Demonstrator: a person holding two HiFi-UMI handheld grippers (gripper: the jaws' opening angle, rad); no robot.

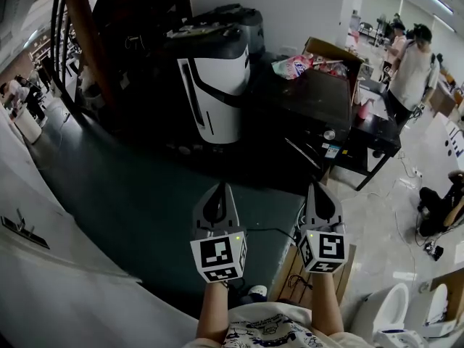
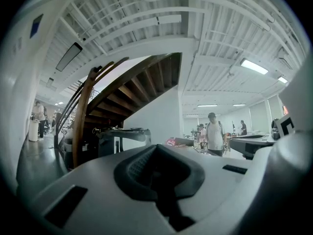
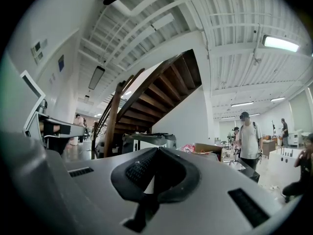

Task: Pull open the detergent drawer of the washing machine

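Observation:
A white and black appliance with a dark lid (image 1: 216,85) stands far ahead by the staircase; it may be the washing machine, and I can make out no detergent drawer on it. It shows small in the left gripper view (image 2: 117,137) and in the right gripper view (image 3: 146,142). My left gripper (image 1: 220,188) and right gripper (image 1: 320,188) are held side by side, level, over the dark green floor (image 1: 130,201), well short of the appliance. Both have their jaws together with nothing between them, seen close up as the left gripper (image 2: 157,150) and the right gripper (image 3: 157,151).
A wooden staircase with a curved rail (image 1: 81,35) rises at the left behind the appliance. A black table (image 1: 319,104) with bags and a cardboard box (image 1: 330,51) stands to the right. People (image 1: 411,67) stand at the far right. A white panel (image 1: 51,267) runs along the left.

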